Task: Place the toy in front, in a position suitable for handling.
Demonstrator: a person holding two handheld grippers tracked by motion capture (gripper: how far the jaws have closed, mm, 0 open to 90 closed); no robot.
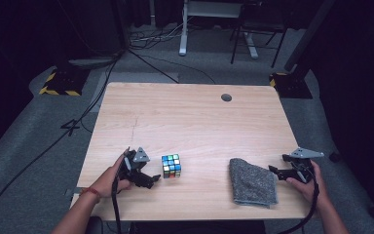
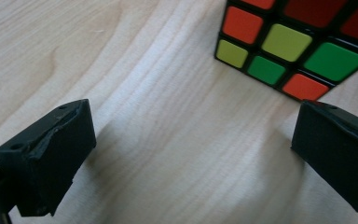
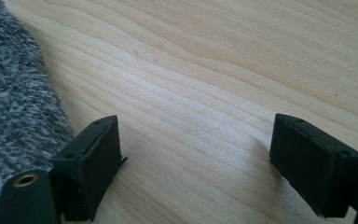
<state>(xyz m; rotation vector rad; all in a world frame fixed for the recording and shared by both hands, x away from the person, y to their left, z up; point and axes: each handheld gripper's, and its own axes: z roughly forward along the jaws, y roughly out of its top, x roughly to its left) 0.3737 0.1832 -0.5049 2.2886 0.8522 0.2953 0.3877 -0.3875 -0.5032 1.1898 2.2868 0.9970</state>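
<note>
Left gripper (image 1: 148, 179) sat at the table's (image 1: 190, 122) near left, jaws spread wide, empty, cube (image 1: 171, 165) just beyond and right of it, apart. Right gripper (image 1: 278, 171) near right edge, jaws wide too, empty, beside grey cloth (image 1: 252, 181).

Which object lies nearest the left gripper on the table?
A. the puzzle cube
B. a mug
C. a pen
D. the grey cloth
A: in the high view the puzzle cube sits just beside the open left gripper, while the grey cloth lies farther off, next to the right gripper; the left gripper view shows the cube's coloured squares just ahead of its jaws.
</note>
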